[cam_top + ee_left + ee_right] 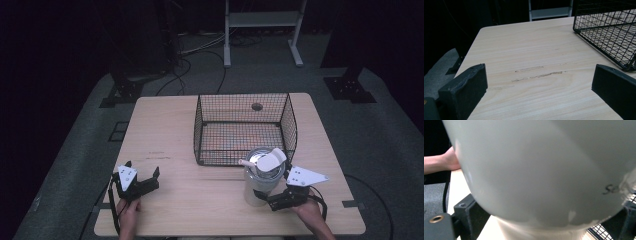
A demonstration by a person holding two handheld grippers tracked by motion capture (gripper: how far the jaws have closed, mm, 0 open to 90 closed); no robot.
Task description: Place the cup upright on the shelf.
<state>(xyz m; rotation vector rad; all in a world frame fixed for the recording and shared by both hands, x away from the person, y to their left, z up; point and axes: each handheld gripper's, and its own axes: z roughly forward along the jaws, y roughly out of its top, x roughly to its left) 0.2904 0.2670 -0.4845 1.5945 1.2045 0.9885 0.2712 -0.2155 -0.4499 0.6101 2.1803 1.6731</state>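
Fingers of the right gripper (pixel 267 199) pinch a white tumbler (pixel 261 176) at lower right; left gripper (pixel 143 176) fingers spread over the desk (pixel 175 130).

A dim room: grey carpet (pixel 385 145), a white rack (pixel 262 22) at the back, cables (pixel 200 55) trailing over the floor.

free: bare table (pixel 165 135) left of wire basket (pixel 202 125) | blocked: tumbler (pixel 260 182) touching basket front
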